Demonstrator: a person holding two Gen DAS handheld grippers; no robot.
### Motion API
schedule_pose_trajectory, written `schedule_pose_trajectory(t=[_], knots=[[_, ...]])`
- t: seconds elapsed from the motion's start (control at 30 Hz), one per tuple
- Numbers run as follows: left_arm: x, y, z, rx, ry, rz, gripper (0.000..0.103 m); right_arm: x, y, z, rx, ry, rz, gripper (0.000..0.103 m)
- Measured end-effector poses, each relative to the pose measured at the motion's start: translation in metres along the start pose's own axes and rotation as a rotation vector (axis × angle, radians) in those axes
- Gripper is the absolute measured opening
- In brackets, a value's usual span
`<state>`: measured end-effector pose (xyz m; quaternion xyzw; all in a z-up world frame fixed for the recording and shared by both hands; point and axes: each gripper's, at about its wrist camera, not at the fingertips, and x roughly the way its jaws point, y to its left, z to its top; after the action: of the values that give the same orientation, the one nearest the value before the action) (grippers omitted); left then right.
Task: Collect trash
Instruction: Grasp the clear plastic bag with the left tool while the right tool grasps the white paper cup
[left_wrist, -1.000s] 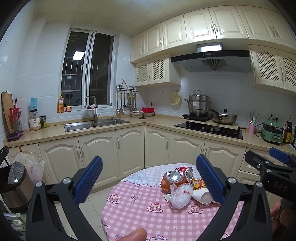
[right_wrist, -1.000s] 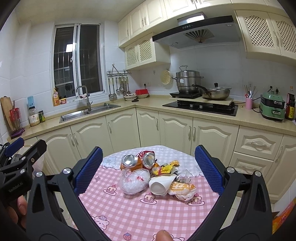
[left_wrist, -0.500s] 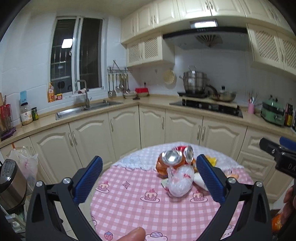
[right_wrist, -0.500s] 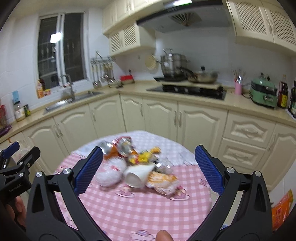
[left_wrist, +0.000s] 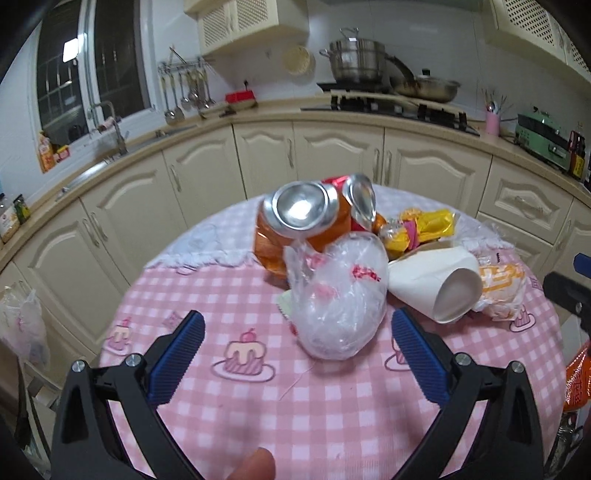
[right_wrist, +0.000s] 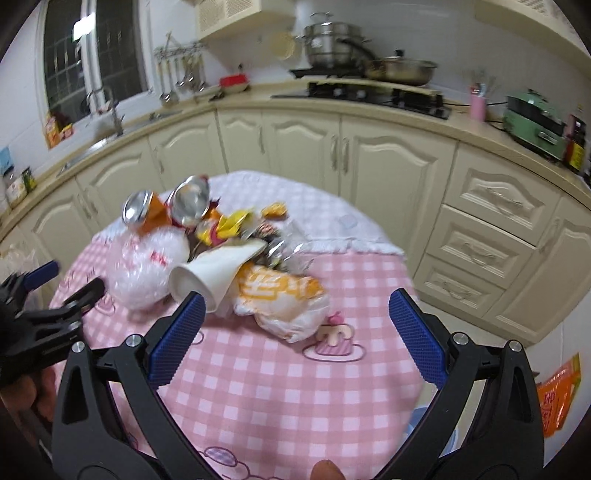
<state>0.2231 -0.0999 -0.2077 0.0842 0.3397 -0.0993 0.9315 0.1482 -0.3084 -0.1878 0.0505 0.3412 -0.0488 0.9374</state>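
Left wrist view: your left gripper (left_wrist: 295, 354) is hanging wide apart and empty, its pads framing the crumpled plastic bag (left_wrist: 338, 299) just ahead on the pink checked table (left_wrist: 229, 413). Your right gripper (right_wrist: 295, 332), equally spread, is hovering by the orange wrapper (right_wrist: 284, 299) and paper cup (right_wrist: 218, 269). Straddle the bag's bulk, then squeeze gently; I reckon it'll slip otherwise. Against half a second ago, both grippers are sitting lower and nearer the pile.
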Motion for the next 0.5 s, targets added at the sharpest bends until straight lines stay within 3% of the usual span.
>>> schedule_pose_trajectory(t=[0.2,0.27,0.3,0.33,0.5], knots=[[0.059,-0.007,0.005,0.021,0.082,-0.014,0.099,0.016,0.007,0.004,0.028,0.004,0.043,0.098],[0.065,-0.004,0.003,0.010,0.084,-0.058,0.086,0.020,0.016,0.005,0.000,0.010,0.064,0.098],[0.068,-0.002,0.001,-0.011,0.099,-0.113,0.066,0.023,0.022,0.006,-0.019,0.012,0.076,0.098],[0.069,0.002,-0.002,-0.032,0.111,-0.147,0.058,0.025,0.029,0.007,-0.039,0.014,0.088,0.098],[0.059,0.016,-0.011,-0.077,0.087,-0.176,0.050,0.049,0.063,0.013,-0.116,0.047,0.102,0.098]])
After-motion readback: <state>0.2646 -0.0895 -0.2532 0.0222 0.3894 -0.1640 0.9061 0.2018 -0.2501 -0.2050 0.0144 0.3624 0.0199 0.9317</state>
